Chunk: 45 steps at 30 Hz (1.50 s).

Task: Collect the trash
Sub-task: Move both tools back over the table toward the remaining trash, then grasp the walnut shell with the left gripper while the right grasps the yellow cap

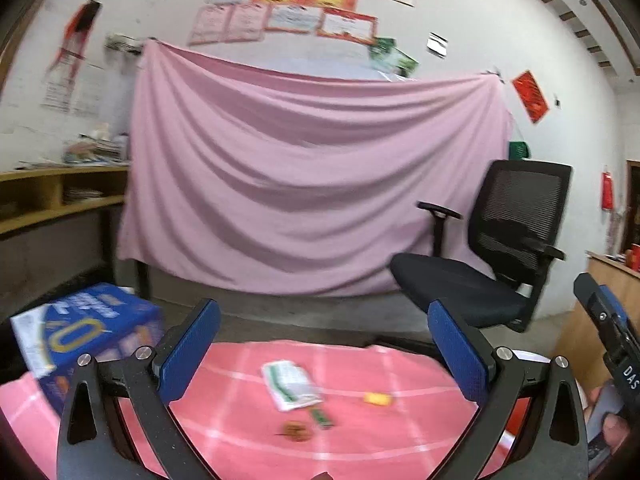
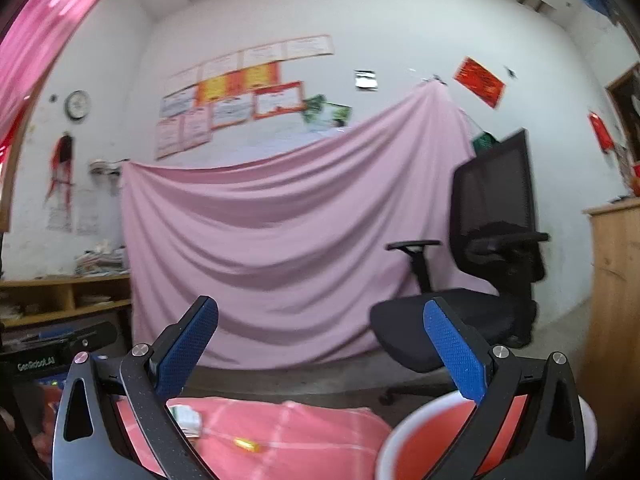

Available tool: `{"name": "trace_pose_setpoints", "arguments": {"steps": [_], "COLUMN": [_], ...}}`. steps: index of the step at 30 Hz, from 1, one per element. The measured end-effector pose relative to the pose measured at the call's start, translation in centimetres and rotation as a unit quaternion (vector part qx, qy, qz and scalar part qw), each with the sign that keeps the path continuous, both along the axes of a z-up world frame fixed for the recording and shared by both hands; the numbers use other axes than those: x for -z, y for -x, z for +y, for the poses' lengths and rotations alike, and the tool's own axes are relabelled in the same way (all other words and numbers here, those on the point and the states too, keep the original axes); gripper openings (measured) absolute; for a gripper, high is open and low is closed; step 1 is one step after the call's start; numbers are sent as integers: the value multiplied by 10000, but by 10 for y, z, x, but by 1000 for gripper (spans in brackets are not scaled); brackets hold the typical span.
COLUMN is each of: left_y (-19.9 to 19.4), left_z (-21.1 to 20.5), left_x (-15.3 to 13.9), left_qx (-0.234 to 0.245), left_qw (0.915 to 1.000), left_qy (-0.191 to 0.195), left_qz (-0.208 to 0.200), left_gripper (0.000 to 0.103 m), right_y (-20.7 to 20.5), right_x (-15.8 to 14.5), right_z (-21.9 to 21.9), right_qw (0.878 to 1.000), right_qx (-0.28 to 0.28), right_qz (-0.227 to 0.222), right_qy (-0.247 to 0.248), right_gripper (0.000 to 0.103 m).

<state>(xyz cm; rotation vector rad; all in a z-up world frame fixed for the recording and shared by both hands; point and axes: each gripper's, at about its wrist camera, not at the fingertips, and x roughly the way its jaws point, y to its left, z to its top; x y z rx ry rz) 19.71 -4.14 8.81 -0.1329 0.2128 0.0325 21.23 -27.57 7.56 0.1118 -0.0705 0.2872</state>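
Several bits of trash lie on the pink checked tablecloth point(image 1: 400, 432): a white-and-green wrapper point(image 1: 290, 386), a small green strip point(image 1: 322, 418), a brown crumbly lump point(image 1: 296, 430) and a yellow piece point(image 1: 378, 399). My left gripper point(image 1: 322, 306) is held above the near side of the cloth, jaws wide apart, nothing between them. My right gripper point(image 2: 320, 306) is also open and empty. Below it are the wrapper point(image 2: 186, 420) and yellow piece point(image 2: 246, 445). A white-rimmed container with a red inside point(image 2: 394, 434) sits under its right finger.
A blue carton point(image 1: 88, 328) stands on the table's left. A black office chair point(image 1: 500, 264) and a hanging pink sheet point(image 1: 312, 168) are beyond the table. Wooden shelves point(image 1: 60, 196) line the left wall, and a wooden cabinet point(image 2: 616, 280) is at the right.
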Motion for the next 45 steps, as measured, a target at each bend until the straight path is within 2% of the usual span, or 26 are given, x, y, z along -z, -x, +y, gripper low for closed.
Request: {"name": "trace_pose_setpoints", "arguments": {"steps": [5, 9, 13, 16, 20, 23, 27, 30, 31, 33, 35, 39, 41, 45], "left_y": [18, 25, 22, 13, -6, -24, -40, -49, -53, -62, -70, -80, -85, -90], "left_z": [30, 47, 59, 63, 63, 64, 61, 59, 58, 56, 54, 48, 44, 35], "left_x": [11, 21, 30, 39, 52, 65, 80, 91, 95, 104, 111, 116, 119, 118], "left_qx": [-391, -527, -515, -482, -384, -247, -119, 13, 91, 329, 519, 863, 1029, 1191], "left_qw": [9991, 9984, 9983, 9976, 9933, 9873, 9786, 9717, 9693, 9612, 9540, 9426, 9367, 9326], "left_qy": [-62, -183, -243, -268, -334, -279, -287, -286, -283, -256, -211, -157, -172, -351], "left_qz": [-136, -111, 122, 426, 1034, 1546, 2034, 2343, 2442, 2726, 2944, 3221, 3341, 3390], "left_gripper": [102, 102, 102, 102, 102, 102, 101, 100, 98, 85, 75, 63, 60, 59], "right_y": [5, 0, -12, -26, -48, -68, -91, -104, -110, -116, -122, -131, -137, -145], "right_x": [3, 11, 21, 29, 41, 51, 64, 73, 77, 83, 88, 98, 104, 112], "right_z": [32, 51, 64, 69, 73, 76, 79, 80, 81, 84, 87, 96, 99, 104], "right_qw": [9988, 9971, 9943, 9907, 9824, 9719, 9562, 9437, 9370, 9291, 9208, 9010, 8914, 8788], "right_qx": [-325, -523, -683, -795, -841, -923, -1009, -1118, -1195, -1242, -1317, -1493, -1560, -1604], "right_qz": [-216, -91, 212, 605, 1293, 1866, 2508, 2892, 3064, 3266, 3439, 3796, 3965, 4189], "right_qy": [279, 544, 790, 921, 1049, 1098, 1120, 1157, 1179, 1215, 1290, 1479, 1544, 1628], "right_gripper": [103, 103, 103, 103, 103, 103, 102, 90, 86, 85, 73, 69, 59, 57]}}
